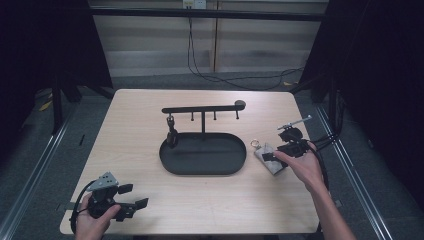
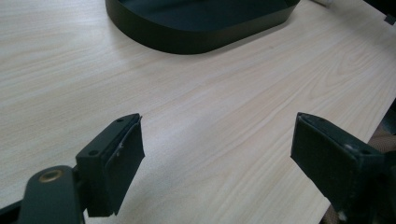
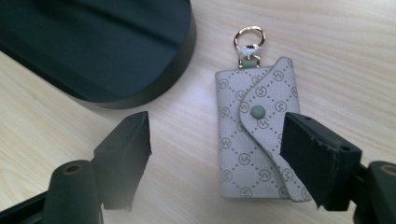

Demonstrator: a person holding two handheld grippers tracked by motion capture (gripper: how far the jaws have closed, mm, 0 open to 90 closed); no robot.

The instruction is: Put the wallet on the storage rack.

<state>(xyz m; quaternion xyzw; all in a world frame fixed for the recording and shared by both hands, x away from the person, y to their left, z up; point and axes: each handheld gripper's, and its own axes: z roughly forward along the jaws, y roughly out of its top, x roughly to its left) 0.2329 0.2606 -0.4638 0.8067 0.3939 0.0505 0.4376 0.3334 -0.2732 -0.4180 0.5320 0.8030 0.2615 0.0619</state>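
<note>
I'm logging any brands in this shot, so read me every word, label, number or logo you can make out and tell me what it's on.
No readable words or numbers anywhere.
Key pouch: a repeated round monogram printed all over it, too small and blurred to tell the letters.
Black tray: plain, no marking.
Table: bare wood grain, no label.

In the right gripper view, the tool's right jaw covers the pouch's (image 3: 252, 140) lower right corner, and the tray (image 3: 93, 46) is cut off at the top and left edges.
</note>
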